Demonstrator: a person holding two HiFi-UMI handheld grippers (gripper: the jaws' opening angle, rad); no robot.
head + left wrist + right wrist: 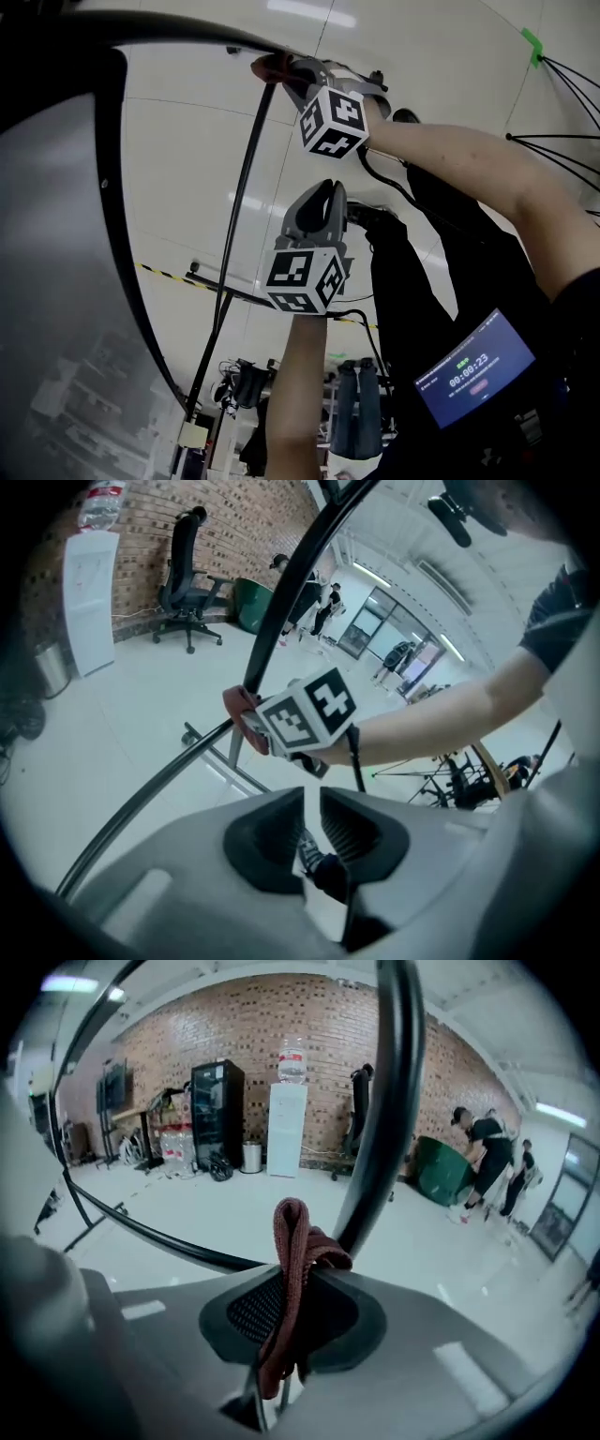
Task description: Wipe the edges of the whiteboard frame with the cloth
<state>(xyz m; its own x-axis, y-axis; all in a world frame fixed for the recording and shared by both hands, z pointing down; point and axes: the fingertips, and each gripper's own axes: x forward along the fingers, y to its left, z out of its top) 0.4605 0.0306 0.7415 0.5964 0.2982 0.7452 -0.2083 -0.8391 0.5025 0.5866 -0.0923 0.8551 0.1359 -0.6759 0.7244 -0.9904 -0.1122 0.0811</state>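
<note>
A dark red cloth [265, 66] is pinched in my right gripper [281, 67], which is shut on it at the top of the head view. The cloth rests against a black bar of the whiteboard frame [248, 169], where that bar meets the top edge. In the right gripper view the folded cloth [292, 1241] sticks up between the jaws of the right gripper [295, 1288], touching the thick black bar [384, 1101]. My left gripper [323, 192] hovers below and nearer, apart from the frame. In the left gripper view, the left gripper [311, 803] is empty, its jaws drawn to a thin slit.
The grey whiteboard surface [56, 281] fills the left, edged by a curved black frame [120, 187]. A lit screen [473, 370] sits at the person's chest. Black tripod legs [562, 94] stand at right. An office chair [187, 592], a water dispenser [286, 1129] and people stand far off.
</note>
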